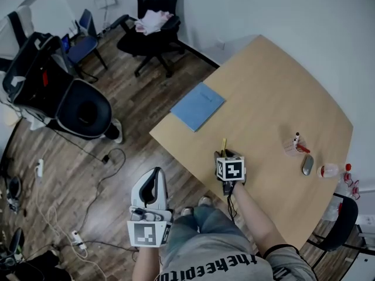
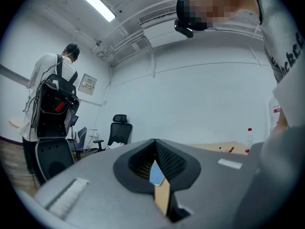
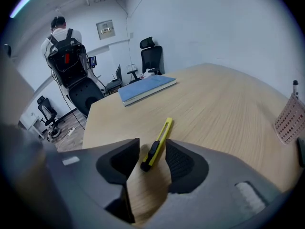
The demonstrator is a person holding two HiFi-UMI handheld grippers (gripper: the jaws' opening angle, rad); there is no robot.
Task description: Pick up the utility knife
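Fingers on your right gripper (image 3: 152, 148) stand released and spread wide, tilted down toward the surface (image 3: 224, 104). The yellow-and-black utility knife (image 3: 158, 142) lies flat on the wood. Its black rear end sits in the gap between those fingers, closer to the one on the right of the right gripper view, and neither pad presses on it. The knife's yellow front end points away from the gripper toward a blue notebook (image 3: 145, 87), which lies well beyond the knife near the surface's far edge. Off to the knife's other side, well apart from it, sit a grey mouse (image 1: 307, 164) and a small bottle (image 1: 330, 170). Your left gripper (image 2: 155, 143) is well apart from the knife, off the surface and over the wooden floor (image 1: 88, 174). Its fingers are clenched together at the tips with nothing between them.
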